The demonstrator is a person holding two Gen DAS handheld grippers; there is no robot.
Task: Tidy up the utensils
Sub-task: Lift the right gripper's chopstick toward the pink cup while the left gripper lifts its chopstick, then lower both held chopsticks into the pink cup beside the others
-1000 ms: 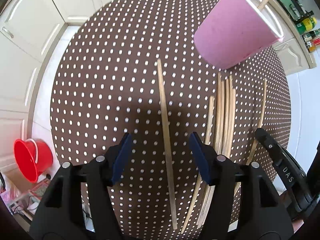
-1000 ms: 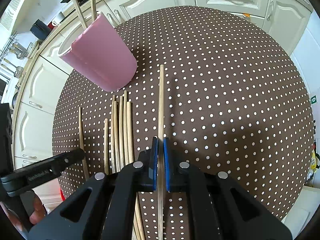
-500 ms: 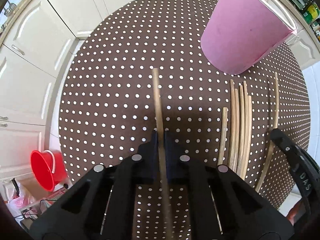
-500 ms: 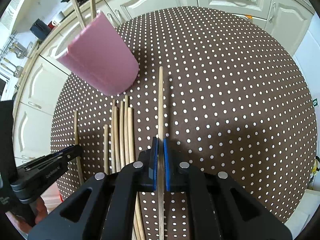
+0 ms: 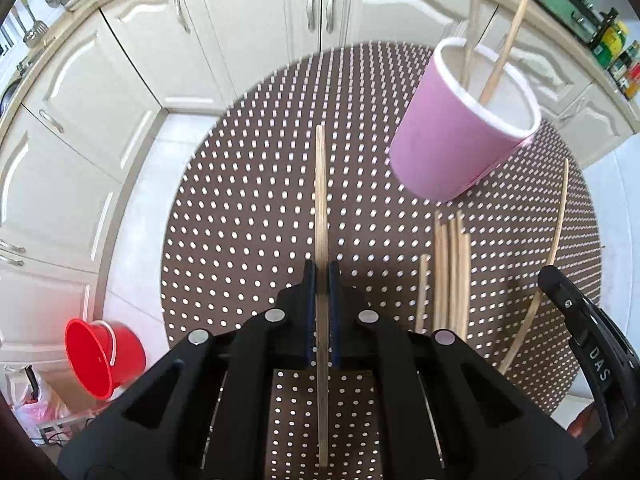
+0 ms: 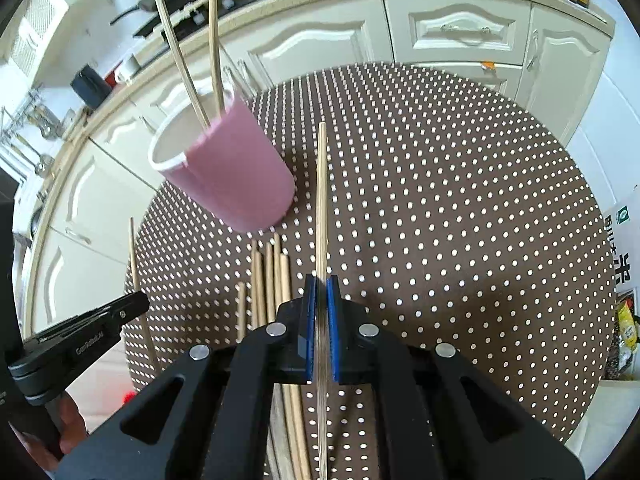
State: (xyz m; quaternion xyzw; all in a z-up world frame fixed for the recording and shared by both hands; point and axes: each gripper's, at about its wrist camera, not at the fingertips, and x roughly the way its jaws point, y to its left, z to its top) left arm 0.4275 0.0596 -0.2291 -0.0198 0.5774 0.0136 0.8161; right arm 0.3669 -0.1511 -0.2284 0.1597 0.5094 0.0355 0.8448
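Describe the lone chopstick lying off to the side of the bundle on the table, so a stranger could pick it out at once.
Start at the round brown table with white dots, then find the pink cup on it. In front of the cup lies a tight bundle of chopsticks. The lone chopstick lies beyond the bundle near the table's edge, apart from the others, by the left claw.

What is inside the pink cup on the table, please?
Two wooden chopsticks stand in the pink cup, leaning on its rim. Their lower ends and the cup's bottom are hidden by its wall.
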